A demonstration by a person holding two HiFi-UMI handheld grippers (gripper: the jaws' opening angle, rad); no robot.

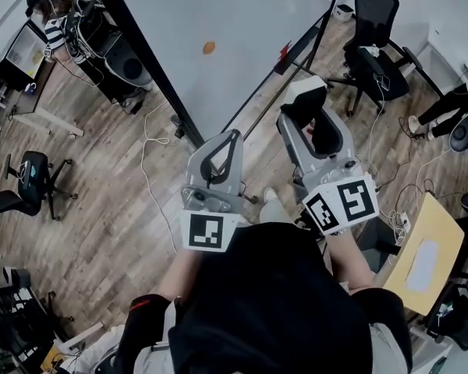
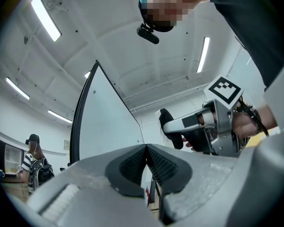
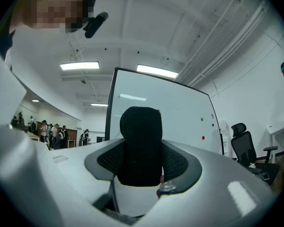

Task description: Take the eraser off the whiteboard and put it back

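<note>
The whiteboard (image 1: 218, 14) stands ahead of me on the wooden floor; it also fills the middle of the right gripper view as the whiteboard (image 3: 180, 112). My right gripper (image 1: 316, 123) is shut on the eraser (image 1: 303, 93), a white block with black felt. In the right gripper view the eraser (image 3: 141, 141) stands upright between the pads, held off the board. My left gripper (image 1: 232, 135) is shut with nothing in it, a little left of and below the right one. Its own view shows the left gripper (image 2: 146, 150) with pads touching, and the eraser (image 2: 173, 124) off to the right.
An orange magnet (image 1: 209, 47) sits on the board, with a red magnet (image 3: 203, 137) and a green magnet (image 3: 201, 119) near its right edge. Office chairs (image 1: 378, 29) (image 1: 31, 174), a desk with a monitor (image 1: 19, 53), a yellow table (image 1: 425, 255) and floor cables (image 1: 152, 170) surround me.
</note>
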